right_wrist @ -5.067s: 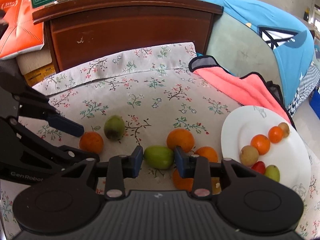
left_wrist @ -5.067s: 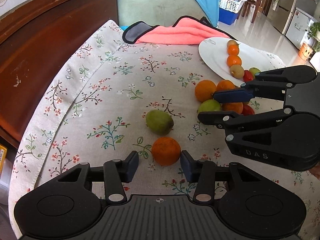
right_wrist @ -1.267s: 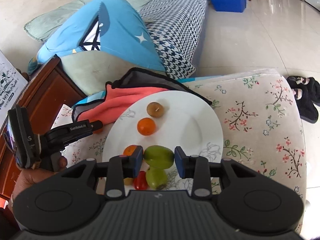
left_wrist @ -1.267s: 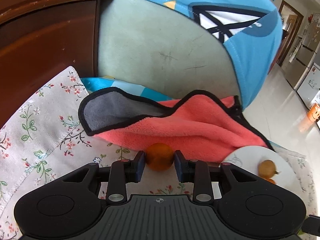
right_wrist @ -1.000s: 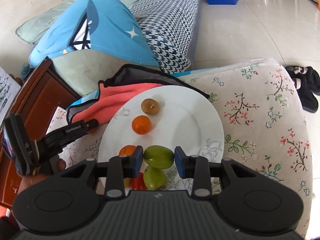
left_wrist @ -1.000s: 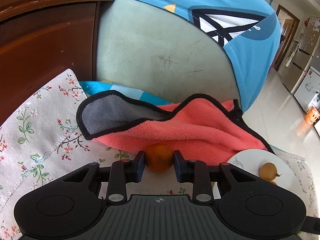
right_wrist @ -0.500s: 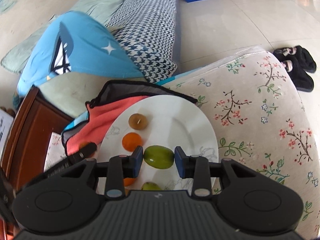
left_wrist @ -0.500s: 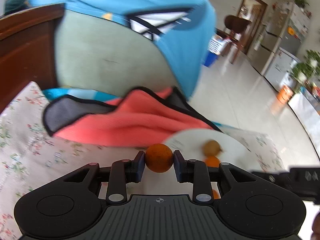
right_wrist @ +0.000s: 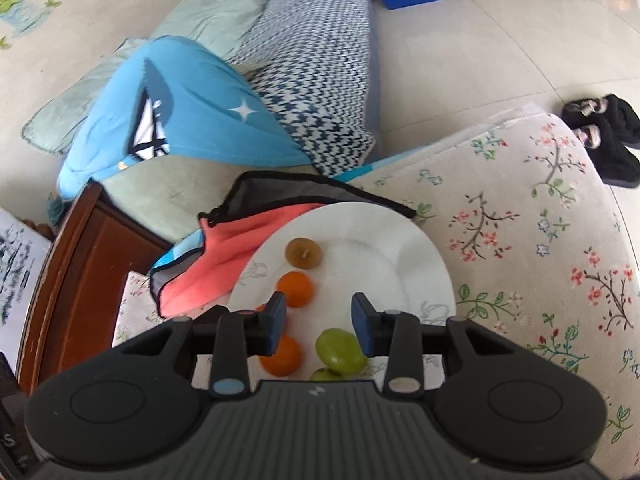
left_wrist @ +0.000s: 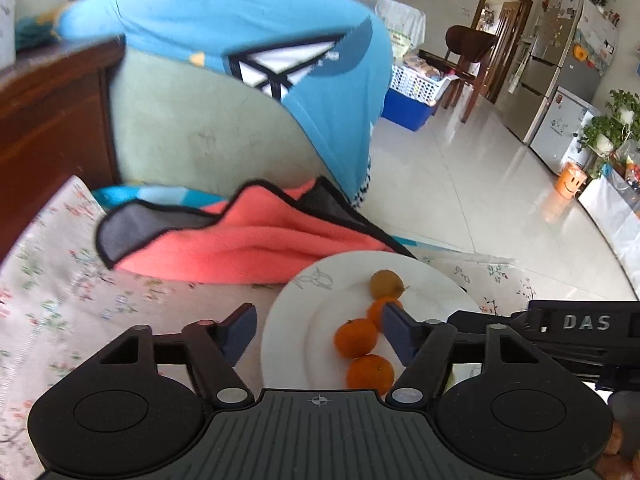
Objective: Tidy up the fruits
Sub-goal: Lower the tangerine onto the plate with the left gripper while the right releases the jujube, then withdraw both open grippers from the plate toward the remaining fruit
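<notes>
My left gripper (left_wrist: 318, 334) has just opened wide, empty, over the plate (left_wrist: 432, 284). My right gripper (right_wrist: 319, 322) has just released the green fruit (right_wrist: 340, 350) at six o'clock.

Lower green fruit (right_wrist: 325, 374) half hidden

Readable lettering: 1 mark

Raised pale letters "DAS" stand on the black body of the right gripper (left_wrist: 576, 330), seen at the right edge of the left wrist view.
</notes>
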Demonstrator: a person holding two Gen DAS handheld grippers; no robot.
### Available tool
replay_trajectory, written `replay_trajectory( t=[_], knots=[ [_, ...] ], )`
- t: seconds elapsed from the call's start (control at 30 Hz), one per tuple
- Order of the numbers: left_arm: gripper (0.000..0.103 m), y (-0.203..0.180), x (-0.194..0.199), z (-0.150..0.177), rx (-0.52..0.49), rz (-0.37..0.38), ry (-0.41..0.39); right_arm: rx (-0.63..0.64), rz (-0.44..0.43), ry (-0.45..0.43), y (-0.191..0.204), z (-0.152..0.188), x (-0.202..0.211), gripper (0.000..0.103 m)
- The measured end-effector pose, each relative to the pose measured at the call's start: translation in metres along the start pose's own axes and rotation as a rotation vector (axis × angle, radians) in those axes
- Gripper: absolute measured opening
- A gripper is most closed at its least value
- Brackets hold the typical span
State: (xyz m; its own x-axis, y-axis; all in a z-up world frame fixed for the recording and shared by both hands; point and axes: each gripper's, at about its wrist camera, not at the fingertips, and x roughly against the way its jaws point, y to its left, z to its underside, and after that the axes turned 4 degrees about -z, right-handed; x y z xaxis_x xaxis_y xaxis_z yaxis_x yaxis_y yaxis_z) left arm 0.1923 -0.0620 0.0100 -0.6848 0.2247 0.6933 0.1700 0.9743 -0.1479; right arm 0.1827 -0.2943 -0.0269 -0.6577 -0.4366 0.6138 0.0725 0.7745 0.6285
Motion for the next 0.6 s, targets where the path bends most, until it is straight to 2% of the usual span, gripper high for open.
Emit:
replay_trajectory(
  t=[0.13,0.33,0.6],
  knots=[
    [0.079,0.006,0.020,0.002,0.007,-0.016,0.006,0.071,-0.005,0.011,0.010,0.004,0.003,0.039],
    [0.082,0.023,0.049,0.013,0.010,-0.077,0.020,0.188,-0.019,0.029,0.026,0.013,0.009,0.048],
    [0.083,0.055,0.085,0.037,0.039,-0.148,0.040,0.270,-0.068,0.085,0.037,0.028,0.011,0.049]
  ],
)
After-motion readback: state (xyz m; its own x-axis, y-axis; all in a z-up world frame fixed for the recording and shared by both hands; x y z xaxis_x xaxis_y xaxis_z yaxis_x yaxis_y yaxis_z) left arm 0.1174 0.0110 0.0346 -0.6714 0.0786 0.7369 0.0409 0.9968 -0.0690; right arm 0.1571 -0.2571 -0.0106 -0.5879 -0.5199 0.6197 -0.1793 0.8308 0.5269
